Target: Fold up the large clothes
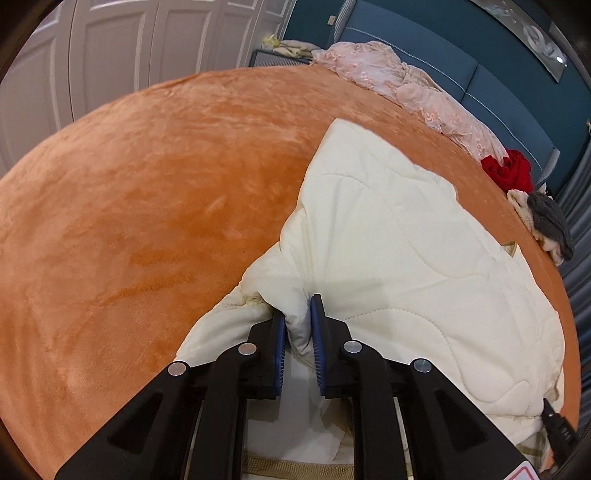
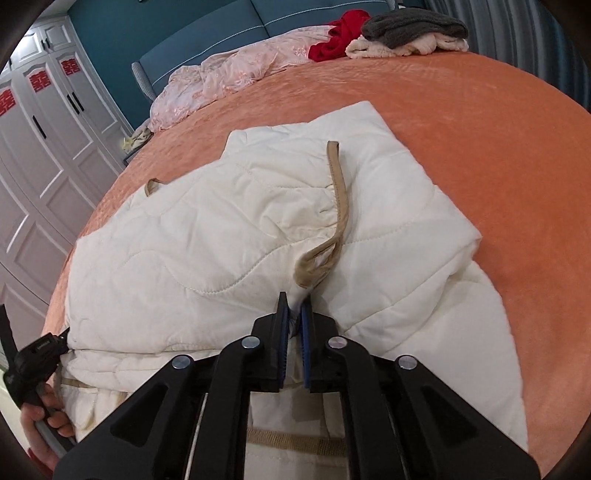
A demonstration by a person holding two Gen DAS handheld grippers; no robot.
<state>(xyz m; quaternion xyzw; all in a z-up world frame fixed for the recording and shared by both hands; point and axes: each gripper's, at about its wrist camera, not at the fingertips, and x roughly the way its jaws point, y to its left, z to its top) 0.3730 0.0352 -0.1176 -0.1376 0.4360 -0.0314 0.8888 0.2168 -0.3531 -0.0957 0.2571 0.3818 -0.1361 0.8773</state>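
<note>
A cream quilted jacket (image 1: 399, 236) with tan trim lies partly folded on the orange bedspread (image 1: 147, 184). My left gripper (image 1: 297, 306) is shut on a bunched fold of the jacket at its near left edge. In the right wrist view the jacket (image 2: 221, 240) fills the middle, with a tan strap (image 2: 341, 199) across its top. My right gripper (image 2: 294, 304) is shut on the jacket's near edge just below the strap's end. The left gripper (image 2: 61, 338) and the hand holding it show at the far left of that view, against the jacket's edge.
A pink lace cloth (image 2: 229, 74), a red garment (image 2: 340, 33) and a grey-and-cream pile (image 2: 410, 29) lie along the bed's far edge by the blue headboard (image 2: 221, 33). White wardrobe doors (image 2: 44, 122) stand to the left. Bare orange bedspread (image 2: 498, 147) lies to the right.
</note>
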